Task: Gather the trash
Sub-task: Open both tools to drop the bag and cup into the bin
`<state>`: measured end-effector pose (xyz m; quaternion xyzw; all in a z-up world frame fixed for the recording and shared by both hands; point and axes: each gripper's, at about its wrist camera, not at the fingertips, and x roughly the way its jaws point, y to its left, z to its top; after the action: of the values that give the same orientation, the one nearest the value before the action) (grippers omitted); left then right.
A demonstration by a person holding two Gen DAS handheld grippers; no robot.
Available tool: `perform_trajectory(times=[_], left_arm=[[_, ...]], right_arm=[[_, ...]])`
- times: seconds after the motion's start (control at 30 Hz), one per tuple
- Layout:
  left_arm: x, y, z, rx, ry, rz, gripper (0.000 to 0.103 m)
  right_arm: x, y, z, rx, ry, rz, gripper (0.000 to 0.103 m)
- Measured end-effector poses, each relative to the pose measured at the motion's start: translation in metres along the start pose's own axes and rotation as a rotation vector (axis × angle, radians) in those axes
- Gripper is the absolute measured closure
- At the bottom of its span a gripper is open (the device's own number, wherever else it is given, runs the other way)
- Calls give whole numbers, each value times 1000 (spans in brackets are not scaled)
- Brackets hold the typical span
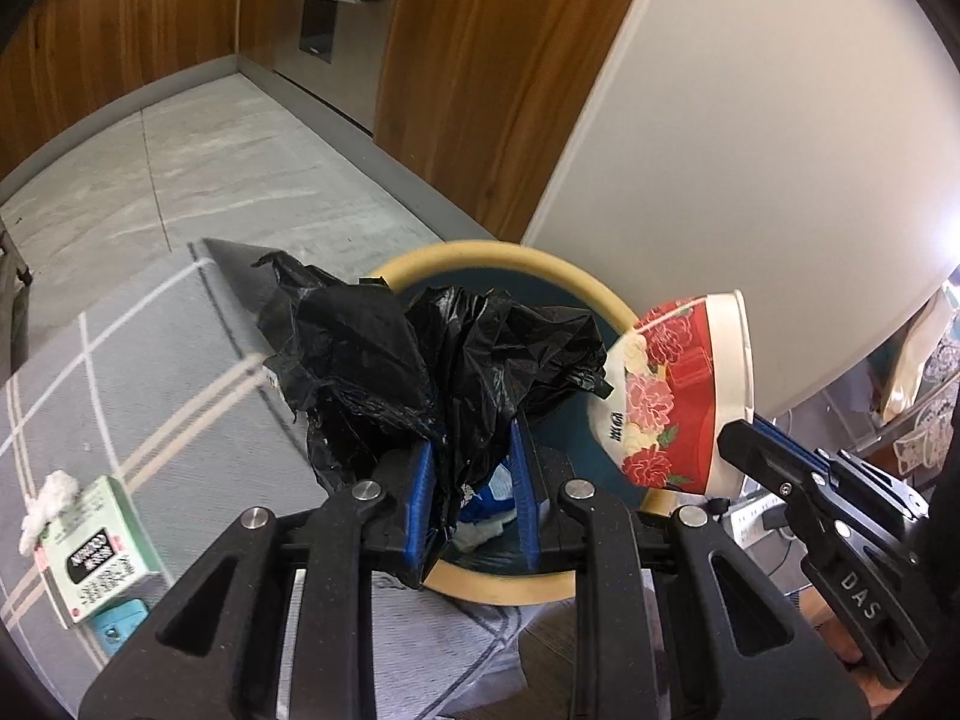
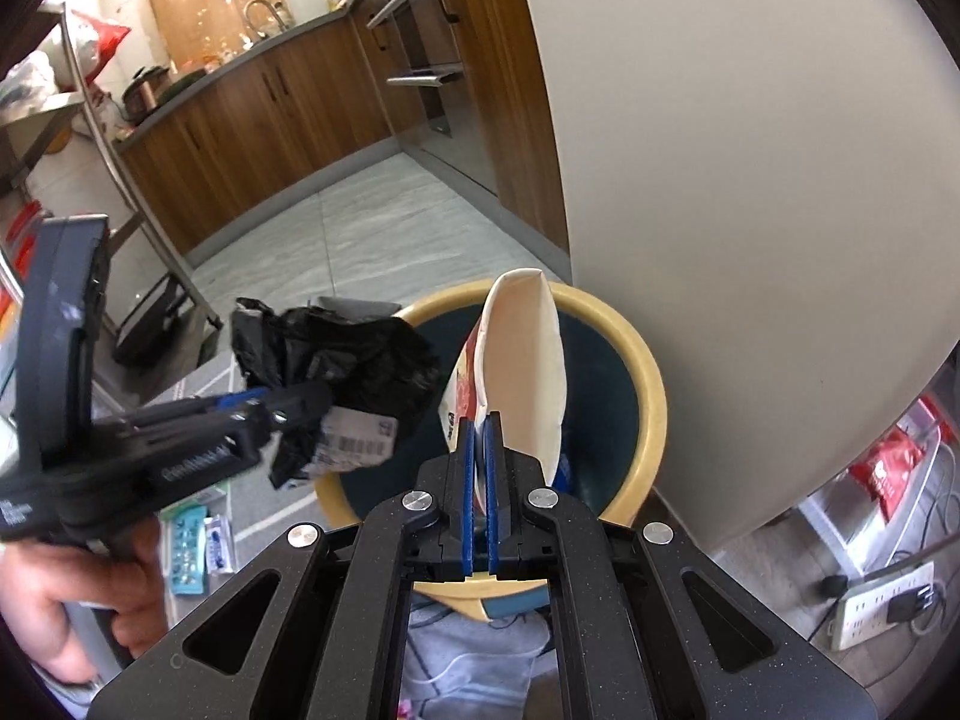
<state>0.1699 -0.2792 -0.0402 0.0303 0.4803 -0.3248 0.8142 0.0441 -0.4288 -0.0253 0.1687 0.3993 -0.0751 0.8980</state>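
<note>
While both loads hang over the bin (image 2: 651, 402), neither is dropped: the left gripper (image 1: 474, 480) clamps the black bag (image 1: 432, 354), the right gripper (image 2: 480, 462) pinches the paper bowl (image 2: 528, 360). Floor litter like the box (image 1: 90, 546) remains.
</note>
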Motion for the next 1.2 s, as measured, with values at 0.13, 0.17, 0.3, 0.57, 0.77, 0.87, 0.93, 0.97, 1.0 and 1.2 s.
perform_trajectory(times=[0.13,0.17,0.3,0.57,0.77,0.87,0.93,0.97,1.0,1.2], left_arm=[[14,-4,0,-5,27,-41,67],[14,-5,0,-4,27,-45,61],[13,-8,-2,0,17,-53,47],[-1,3,0,-21,-7,-49,34],[-17,14,-1,-45,-27,-37,29],[-21,21,-1,-52,-31,-33,28],[-24,24,-1,-56,-32,-30,28],[-26,26,-2,-58,-32,-29,28],[-28,27,-3,-59,-32,-27,28],[-40,38,-6,-76,-44,-18,28]], right_arm=[[3,-4,-1,12,11,-3,99],[2,-4,-2,16,12,-2,99],[5,-9,-1,36,21,4,99],[11,-9,-3,52,43,19,99],[19,-4,-5,25,77,24,99],[25,-1,-5,14,98,23,99],[28,0,-5,5,110,15,99],[29,1,-6,0,116,12,99],[30,3,-6,-5,124,8,98],[33,7,-6,-17,141,-7,89]])
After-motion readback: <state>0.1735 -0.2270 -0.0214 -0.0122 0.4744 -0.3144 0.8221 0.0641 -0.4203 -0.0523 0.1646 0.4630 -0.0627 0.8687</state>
